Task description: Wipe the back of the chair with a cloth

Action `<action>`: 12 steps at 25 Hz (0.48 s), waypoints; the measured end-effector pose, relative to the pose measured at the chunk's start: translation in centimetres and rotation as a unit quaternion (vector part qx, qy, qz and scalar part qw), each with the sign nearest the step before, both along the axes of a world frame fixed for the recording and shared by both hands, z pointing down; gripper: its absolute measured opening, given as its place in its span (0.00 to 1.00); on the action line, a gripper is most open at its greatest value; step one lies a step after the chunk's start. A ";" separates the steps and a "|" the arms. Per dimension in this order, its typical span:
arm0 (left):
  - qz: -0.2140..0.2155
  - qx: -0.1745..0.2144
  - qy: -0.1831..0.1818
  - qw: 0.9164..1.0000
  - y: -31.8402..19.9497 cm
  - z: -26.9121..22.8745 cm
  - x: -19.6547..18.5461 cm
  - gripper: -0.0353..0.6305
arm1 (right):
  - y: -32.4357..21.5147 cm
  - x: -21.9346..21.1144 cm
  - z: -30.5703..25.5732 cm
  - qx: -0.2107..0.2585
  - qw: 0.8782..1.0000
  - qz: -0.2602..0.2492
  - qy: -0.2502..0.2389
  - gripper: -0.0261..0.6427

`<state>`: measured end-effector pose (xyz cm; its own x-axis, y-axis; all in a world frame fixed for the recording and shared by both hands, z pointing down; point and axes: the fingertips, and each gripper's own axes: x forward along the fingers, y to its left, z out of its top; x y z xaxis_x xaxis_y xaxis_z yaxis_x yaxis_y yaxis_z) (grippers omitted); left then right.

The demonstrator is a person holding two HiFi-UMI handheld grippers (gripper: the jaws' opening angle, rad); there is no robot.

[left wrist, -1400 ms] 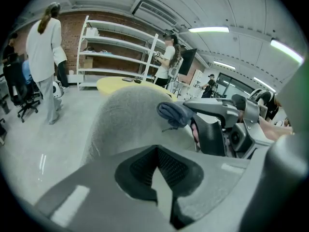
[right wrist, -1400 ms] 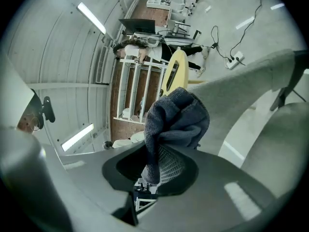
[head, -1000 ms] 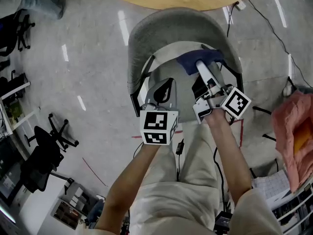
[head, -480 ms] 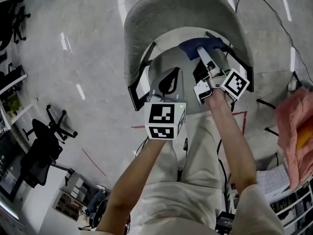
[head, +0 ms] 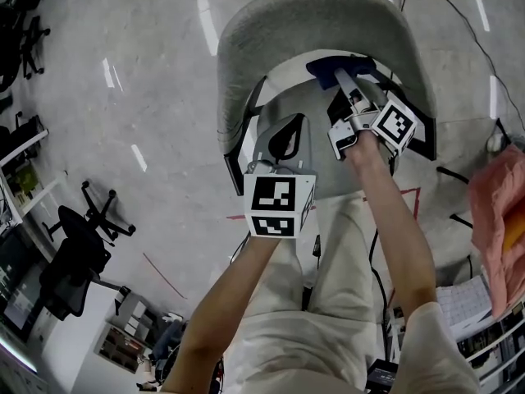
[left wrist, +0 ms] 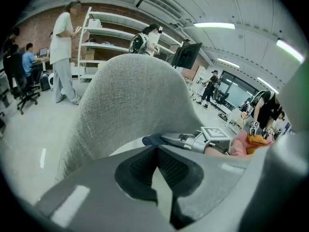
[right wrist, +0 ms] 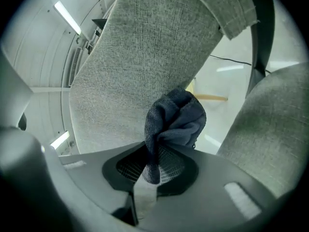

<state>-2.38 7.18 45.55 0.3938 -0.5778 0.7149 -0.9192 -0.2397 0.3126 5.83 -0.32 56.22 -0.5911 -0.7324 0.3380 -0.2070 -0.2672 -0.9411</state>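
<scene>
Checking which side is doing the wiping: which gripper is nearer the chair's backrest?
Right. The right gripper, shut on the blue cloth, is up at the backrest; the left gripper, shut and empty, hangs back over the seat.

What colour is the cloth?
The cloth is dark blue, clearest in the right gripper view.
</scene>
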 end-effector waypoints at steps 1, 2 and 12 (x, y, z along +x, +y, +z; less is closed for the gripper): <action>-0.001 -0.001 -0.001 1.000 -0.3 0.1 -0.2 0.06 | -0.4 -0.1 0.1 -0.001 1.000 0.000 0.002 0.16; -0.002 -0.003 -0.001 1.000 -0.6 0.2 -0.4 0.06 | -0.8 -0.1 0.2 -0.001 1.000 0.001 0.005 0.16; -0.003 -0.003 0.006 1.000 -2.2 -0.1 0.1 0.06 | -3.4 -0.4 0.2 -0.001 1.000 0.009 0.019 0.16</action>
<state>-2.24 4.96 45.44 0.3985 -0.5758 0.7139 -0.9169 -0.2318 0.3248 5.42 -3.74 56.42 -0.5640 -0.7428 0.3607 -0.2370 -0.2728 -0.9324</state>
